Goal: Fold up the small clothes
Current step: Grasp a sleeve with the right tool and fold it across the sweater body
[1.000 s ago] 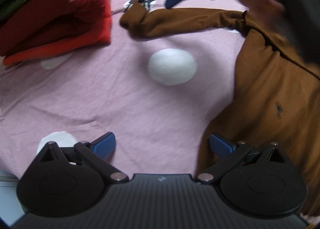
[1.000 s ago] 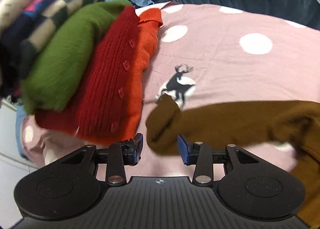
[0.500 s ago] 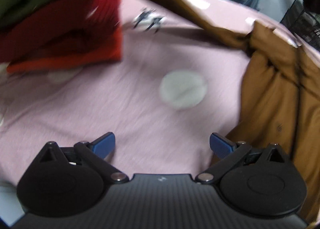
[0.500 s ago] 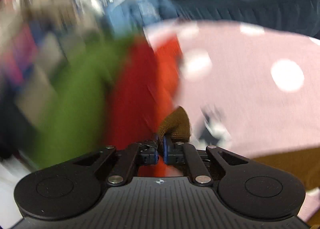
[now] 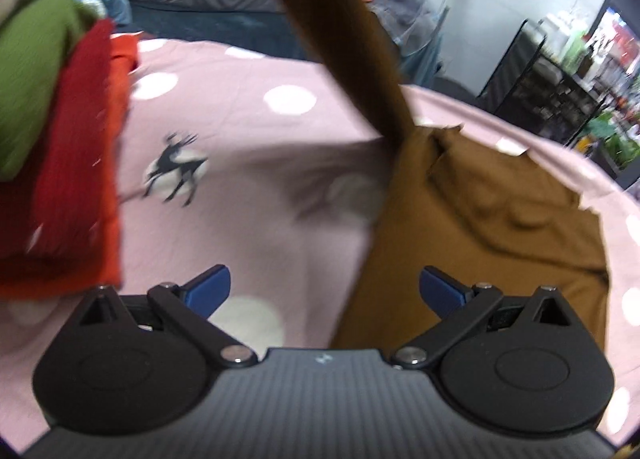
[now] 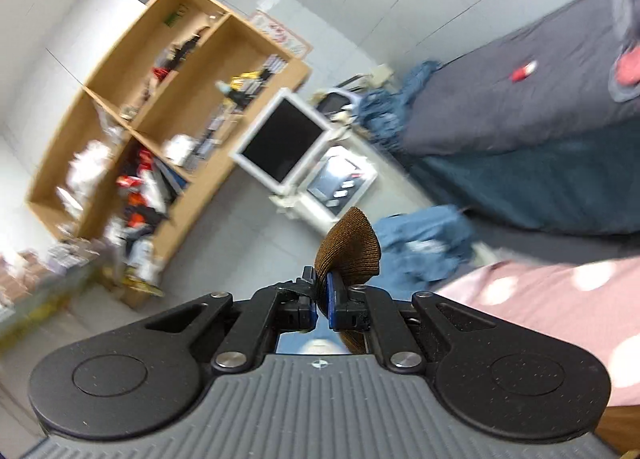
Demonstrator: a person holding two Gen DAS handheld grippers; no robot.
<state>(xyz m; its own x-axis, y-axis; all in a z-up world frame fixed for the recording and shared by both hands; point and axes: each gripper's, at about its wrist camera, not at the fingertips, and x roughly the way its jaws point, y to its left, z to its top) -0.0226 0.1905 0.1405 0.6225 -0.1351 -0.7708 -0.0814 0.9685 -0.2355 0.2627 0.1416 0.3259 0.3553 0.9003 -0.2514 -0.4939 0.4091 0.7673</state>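
One brown top (image 5: pixel 500 219) lies rumpled at frame right, sleeve rising upper-centre; only the right view shows its cuff (image 6: pixel 348 251) pinched by the right hand-held gripper (image 6: pixel 322 295); left hand-held gripper (image 5: pixel 324 287) wide.

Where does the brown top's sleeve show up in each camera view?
Left wrist: brown sleeve slants from top centre down to the garment's body.
Right wrist: its cuff sits centre, pinched in the right claw.
Shared landmark: pink dotted blanket.

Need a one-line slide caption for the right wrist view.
Right gripper shut on the brown sleeve cuff, raised toward a wooden shelf and monitor.
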